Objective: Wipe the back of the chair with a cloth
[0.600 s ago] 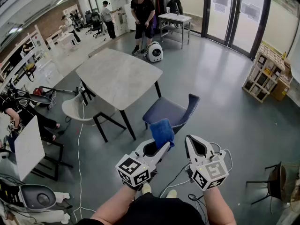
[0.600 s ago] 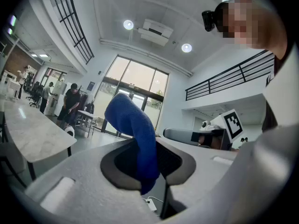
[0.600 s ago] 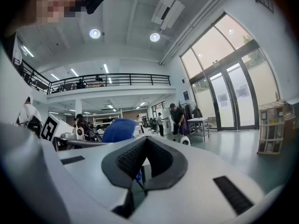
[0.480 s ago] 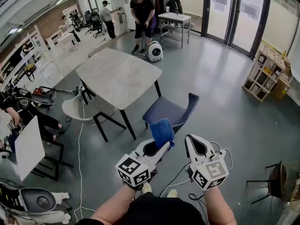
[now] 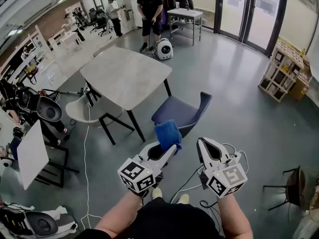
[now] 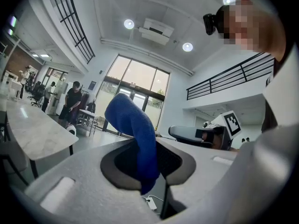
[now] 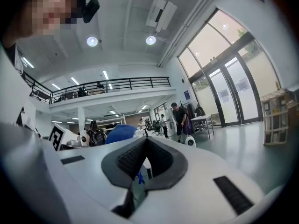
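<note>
Left tongs (image 5: 167,152) are gripping the blue cloth (image 5: 168,132), which is sticking up past their tips. Right tongs (image 5: 205,144) are hovering alongside, closed and empty. Chair (image 5: 182,114) just beyond.

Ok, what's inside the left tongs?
A blue cloth, clamped in the left tongs; its top flops free. The cloth covers the gap behind it.
</note>
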Demonstrator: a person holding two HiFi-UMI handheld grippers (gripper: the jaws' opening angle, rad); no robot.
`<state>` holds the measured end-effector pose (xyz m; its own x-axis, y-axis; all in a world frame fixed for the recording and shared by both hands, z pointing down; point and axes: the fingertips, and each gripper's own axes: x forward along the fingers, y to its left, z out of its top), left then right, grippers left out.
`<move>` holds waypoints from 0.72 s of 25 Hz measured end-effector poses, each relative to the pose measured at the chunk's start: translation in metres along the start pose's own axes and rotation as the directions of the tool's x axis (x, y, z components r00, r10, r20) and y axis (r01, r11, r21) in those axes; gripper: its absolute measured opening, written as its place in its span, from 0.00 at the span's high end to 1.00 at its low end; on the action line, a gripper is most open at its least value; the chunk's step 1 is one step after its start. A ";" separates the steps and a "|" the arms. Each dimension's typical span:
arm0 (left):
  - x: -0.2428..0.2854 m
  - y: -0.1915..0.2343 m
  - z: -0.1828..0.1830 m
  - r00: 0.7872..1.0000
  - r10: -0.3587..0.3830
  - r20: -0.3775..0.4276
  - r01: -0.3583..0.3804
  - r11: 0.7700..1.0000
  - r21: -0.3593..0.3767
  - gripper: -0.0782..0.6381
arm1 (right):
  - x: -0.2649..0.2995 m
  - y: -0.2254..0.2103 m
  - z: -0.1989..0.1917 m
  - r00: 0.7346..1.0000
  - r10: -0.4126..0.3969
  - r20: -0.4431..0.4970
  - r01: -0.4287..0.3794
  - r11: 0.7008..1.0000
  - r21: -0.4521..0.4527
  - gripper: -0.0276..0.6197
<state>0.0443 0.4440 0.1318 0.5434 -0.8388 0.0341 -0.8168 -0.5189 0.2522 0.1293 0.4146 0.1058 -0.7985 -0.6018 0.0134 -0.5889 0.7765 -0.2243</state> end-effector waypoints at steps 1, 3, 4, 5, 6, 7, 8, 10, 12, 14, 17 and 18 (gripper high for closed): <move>-0.001 0.007 0.004 1.000 0.007 0.008 -0.007 1.000 0.006 0.78 | -0.002 -0.005 0.004 1.000 0.003 0.020 -0.003 1.000 0.014 0.94; -0.004 0.021 0.015 0.999 0.029 0.019 -0.029 1.000 0.010 0.78 | -0.005 -0.017 0.014 0.999 -0.010 0.046 0.008 0.999 0.044 0.94; -0.006 0.026 0.018 0.999 0.042 0.017 -0.042 0.999 0.005 0.78 | -0.007 -0.022 0.015 0.999 -0.020 0.048 0.017 0.998 0.063 0.94; -0.009 0.030 0.018 0.999 0.053 0.011 -0.053 0.999 -0.004 0.78 | -0.011 -0.026 0.013 0.999 -0.029 0.044 0.025 0.996 0.081 0.94; -0.010 0.032 0.016 0.998 0.061 0.004 -0.061 0.998 -0.014 0.78 | -0.014 -0.030 0.010 0.999 -0.033 0.039 0.029 0.995 0.097 0.94; -0.009 0.032 0.014 0.998 0.066 -0.003 -0.066 0.998 -0.023 0.78 | -0.017 -0.034 0.008 0.999 -0.030 0.034 0.026 0.994 0.109 0.94; -0.006 0.031 0.012 0.998 0.067 -0.009 -0.067 0.997 -0.029 0.78 | -0.021 -0.038 0.007 0.999 -0.024 0.032 0.020 0.993 0.115 0.94; 0.003 0.026 0.007 0.998 0.061 -0.015 -0.062 0.997 -0.038 0.78 | -0.028 -0.047 0.005 1.000 -0.012 0.029 0.009 0.994 0.111 0.94; 0.014 0.021 0.000 0.999 0.048 -0.020 -0.049 0.998 -0.043 0.78 | -0.031 -0.056 0.002 1.000 -0.009 0.024 0.006 0.994 0.106 0.94; 0.023 0.021 -0.004 0.999 0.038 -0.029 -0.040 0.998 -0.049 0.78 | -0.029 -0.063 0.001 1.000 -0.008 0.024 0.005 0.993 0.114 0.94; 0.033 0.034 -0.007 0.999 0.035 -0.041 -0.038 0.998 -0.058 0.78 | -0.021 -0.072 0.002 1.000 -0.015 0.024 0.012 0.993 0.116 0.94; 0.037 0.040 -0.009 0.998 0.033 -0.044 -0.036 0.997 -0.064 0.78 | -0.017 -0.077 0.001 0.999 -0.022 0.022 0.020 0.993 0.115 0.94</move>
<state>0.0332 0.3935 0.1516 0.5243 -0.8473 0.0851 -0.8216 -0.4770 0.3121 0.1879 0.3649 0.1220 -0.7821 -0.6231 -0.0033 -0.5863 0.7377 -0.3346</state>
